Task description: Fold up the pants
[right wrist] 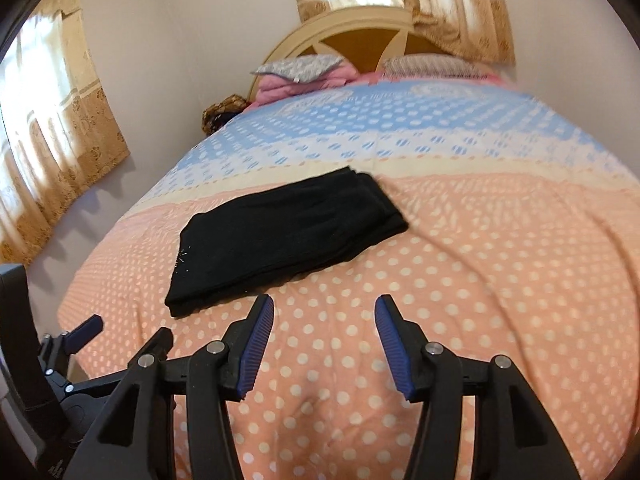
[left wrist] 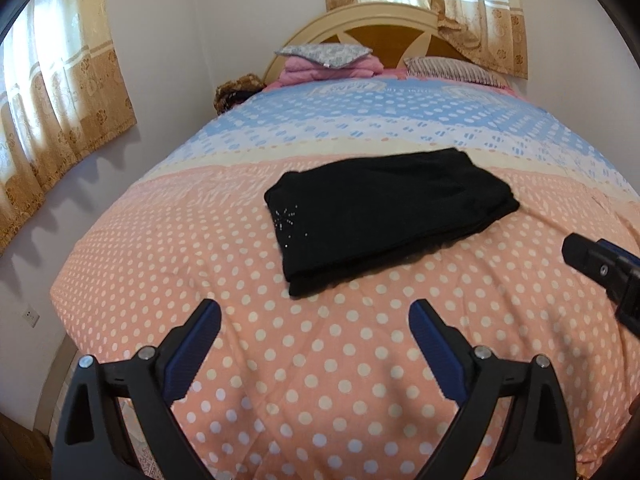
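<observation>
Black pants (left wrist: 384, 216) lie folded into a flat, tilted rectangle on the pink dotted bedspread (left wrist: 320, 380), with small sparkly studs near their left corner. My left gripper (left wrist: 314, 306) hovers in front of the near edge of the pants, open wide with nothing between its blue pads. The right gripper (right wrist: 325, 300) stands open and empty too, just right of the near corner of the pants (right wrist: 288, 232), apart from the cloth. Part of the right gripper (left wrist: 600, 268) shows at the right edge of the left wrist view. The left gripper (right wrist: 128, 328) appears at the lower left of the right wrist view.
The bed fills both views; its left edge (left wrist: 68, 312) drops off toward a white wall. At the far end stand a cream and brown headboard (left wrist: 384, 28), folded pink bedding under a grey pillow (left wrist: 324, 54), and a striped pillow (left wrist: 452, 68). Beige curtains (left wrist: 60, 92) hang at the left and behind.
</observation>
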A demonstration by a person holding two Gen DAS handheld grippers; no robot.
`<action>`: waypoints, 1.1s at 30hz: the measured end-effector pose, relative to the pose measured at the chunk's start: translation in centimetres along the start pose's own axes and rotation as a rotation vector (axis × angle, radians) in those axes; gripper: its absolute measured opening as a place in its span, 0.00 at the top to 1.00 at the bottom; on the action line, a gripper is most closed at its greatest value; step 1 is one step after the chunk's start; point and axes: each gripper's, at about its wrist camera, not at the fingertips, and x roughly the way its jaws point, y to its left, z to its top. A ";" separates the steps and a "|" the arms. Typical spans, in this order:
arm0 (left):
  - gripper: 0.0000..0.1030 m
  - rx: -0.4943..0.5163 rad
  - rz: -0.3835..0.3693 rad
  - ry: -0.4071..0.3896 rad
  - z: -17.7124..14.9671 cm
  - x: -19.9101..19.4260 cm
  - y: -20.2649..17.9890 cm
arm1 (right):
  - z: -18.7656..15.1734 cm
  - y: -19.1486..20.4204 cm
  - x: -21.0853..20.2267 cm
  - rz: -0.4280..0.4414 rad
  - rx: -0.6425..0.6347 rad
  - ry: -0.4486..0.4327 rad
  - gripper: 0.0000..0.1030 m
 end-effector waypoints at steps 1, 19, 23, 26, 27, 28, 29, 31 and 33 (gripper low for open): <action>0.05 0.006 -0.001 -0.009 0.0 -0.4 0.0 | -0.2 0.1 -0.4 -0.003 -0.008 -0.008 0.47; 0.00 -0.007 -0.017 -0.206 0.5 -8.8 0.4 | -0.4 2.3 -11.1 -0.005 -0.038 -0.304 0.33; 0.00 -0.017 -0.011 -0.225 0.4 -9.3 0.4 | -0.6 2.4 -11.8 -0.005 -0.048 -0.314 0.32; 0.00 -0.016 -0.008 -0.237 0.4 -9.6 0.4 | -0.6 2.2 -11.9 -0.005 -0.044 -0.316 0.32; 0.00 -0.017 -0.008 -0.237 0.4 -9.7 0.4 | -0.6 2.1 -12.0 -0.005 -0.040 -0.318 0.32; 0.00 -0.018 -0.006 -0.237 0.4 -9.7 0.3 | -0.5 2.1 -12.0 -0.005 -0.036 -0.318 0.32; 0.00 -0.021 -0.005 -0.238 0.4 -9.8 0.3 | -0.5 1.9 -12.0 -0.005 -0.031 -0.319 0.32; 0.00 -0.023 -0.004 -0.236 0.4 -9.8 0.3 | -0.5 1.8 -12.1 -0.006 -0.027 -0.319 0.32; 0.00 -0.024 -0.004 -0.237 0.4 -9.8 0.3 | -0.5 1.7 -12.1 -0.010 -0.025 -0.320 0.32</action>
